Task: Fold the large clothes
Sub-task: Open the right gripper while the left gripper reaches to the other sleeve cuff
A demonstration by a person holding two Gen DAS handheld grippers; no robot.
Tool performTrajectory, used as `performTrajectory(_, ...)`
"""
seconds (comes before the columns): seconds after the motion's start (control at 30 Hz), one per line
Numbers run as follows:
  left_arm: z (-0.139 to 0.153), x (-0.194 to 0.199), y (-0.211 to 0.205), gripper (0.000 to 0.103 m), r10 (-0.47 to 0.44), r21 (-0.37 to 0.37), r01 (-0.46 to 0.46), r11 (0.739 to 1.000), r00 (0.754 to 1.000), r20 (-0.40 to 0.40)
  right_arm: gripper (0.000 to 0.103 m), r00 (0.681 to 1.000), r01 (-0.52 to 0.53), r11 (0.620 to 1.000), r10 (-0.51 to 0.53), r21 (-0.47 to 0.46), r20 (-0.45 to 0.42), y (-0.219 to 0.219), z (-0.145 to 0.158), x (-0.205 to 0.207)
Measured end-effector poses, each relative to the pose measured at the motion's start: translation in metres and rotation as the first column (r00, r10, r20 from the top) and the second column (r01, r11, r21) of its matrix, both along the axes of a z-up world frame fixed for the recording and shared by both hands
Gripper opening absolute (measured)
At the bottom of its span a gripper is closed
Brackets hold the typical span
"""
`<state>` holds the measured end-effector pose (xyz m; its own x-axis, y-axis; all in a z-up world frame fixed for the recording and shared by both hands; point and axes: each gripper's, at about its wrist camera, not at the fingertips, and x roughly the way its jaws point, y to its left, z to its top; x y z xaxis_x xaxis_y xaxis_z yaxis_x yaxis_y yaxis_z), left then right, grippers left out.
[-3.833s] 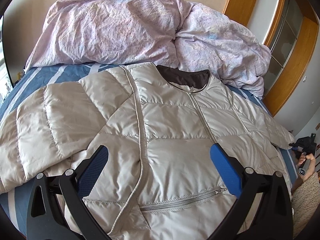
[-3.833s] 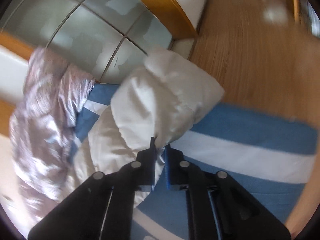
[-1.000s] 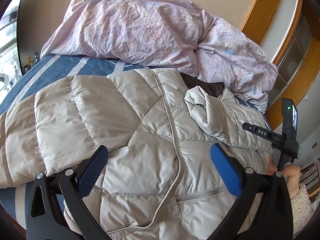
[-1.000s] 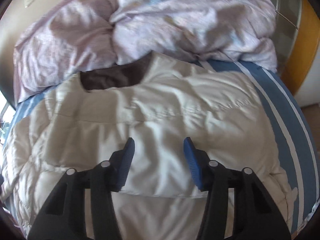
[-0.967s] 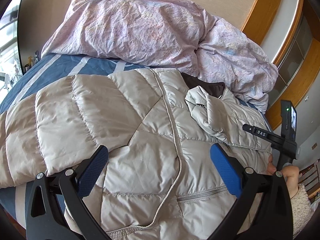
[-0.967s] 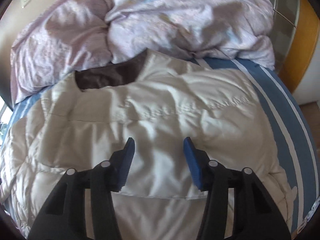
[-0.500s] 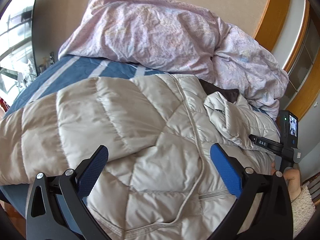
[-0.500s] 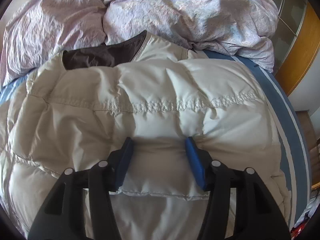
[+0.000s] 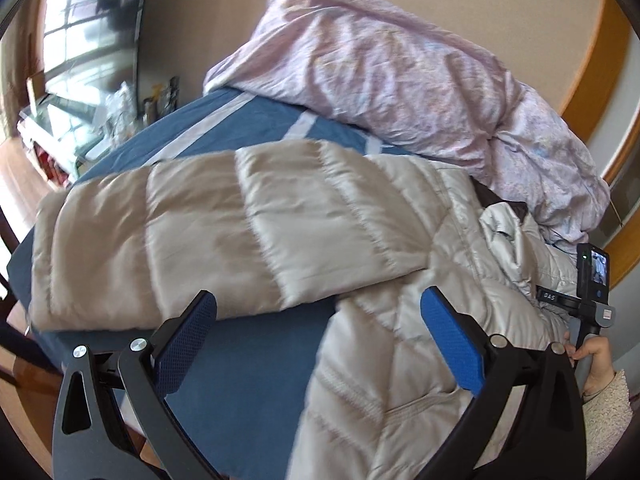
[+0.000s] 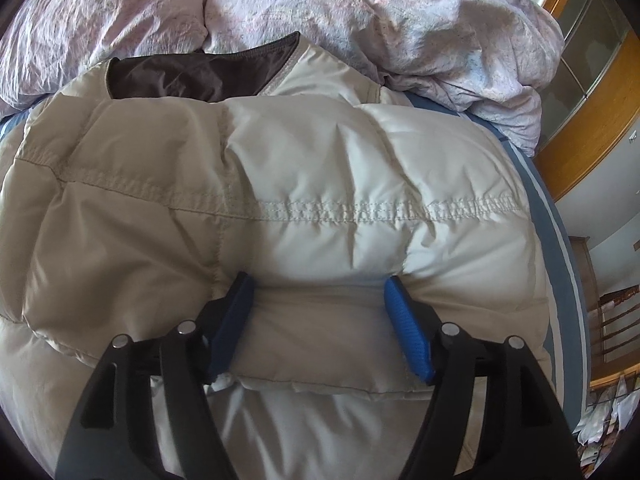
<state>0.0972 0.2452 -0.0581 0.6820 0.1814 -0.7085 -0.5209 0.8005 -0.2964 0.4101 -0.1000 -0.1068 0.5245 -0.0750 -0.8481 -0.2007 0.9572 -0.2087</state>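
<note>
A beige quilted puffer jacket (image 9: 400, 340) lies front up on a blue striped bed (image 9: 248, 352). Its left sleeve (image 9: 208, 240) stretches out to the left across the bed. My left gripper (image 9: 316, 332) is open and empty, hovering near the sleeve's lower edge and the jacket's side. In the right wrist view the right sleeve (image 10: 320, 208) is folded over the jacket body. My right gripper (image 10: 320, 312) is open with its pads pressed down on either side of the sleeve's cuff end. The brown collar lining (image 10: 192, 76) shows at the top.
A crumpled pink duvet (image 9: 400, 80) is piled at the head of the bed, also in the right wrist view (image 10: 360, 8). A window and cluttered shelf (image 9: 80, 120) stand to the left. Wooden wardrobe frames (image 10: 592, 128) stand at the right.
My left gripper has swung left, bringing the outstretched left sleeve and bare bed into view. My right gripper has pushed further down onto the folded right sleeve, staying open.
</note>
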Motion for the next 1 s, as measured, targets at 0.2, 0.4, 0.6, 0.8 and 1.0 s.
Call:
performTrajectory(0.2,-0.025,-0.041,0.038,0.102,0.154,-0.134,-0.155,0.979,0.988,-0.012,0.070,1.000,0.000,1.000,0.000,0.006,-0.007,0.001,0.001,0.000)
performTrajectory(0.4,-0.043,-0.065,0.068,0.097,0.316,-0.269,-0.311,0.912,0.948,-0.026,0.072,1.000,0.006,1.000,-0.006,0.025,-0.025,-0.003,0.002,0.004)
performTrajectory(0.6,-0.049,-0.075,0.087,0.088,0.421,-0.312,-0.406,0.859,0.907,-0.021,0.081,1.000,0.010,1.000,-0.010,0.016,-0.029,-0.005,0.002,0.005)
performTrajectory(0.8,-0.049,-0.074,0.097,0.082,0.459,-0.310,-0.443,0.841,0.888,-0.022,0.081,1.000,0.009,1.000,-0.008,0.015,-0.029,-0.006,0.002,0.004)
performTrajectory(1.0,-0.051,-0.073,0.100,0.063,0.502,-0.304,-0.485,0.820,0.865,-0.026,0.081,1.000,0.008,1.000,-0.007,0.015,-0.028,-0.005,0.002,0.003)
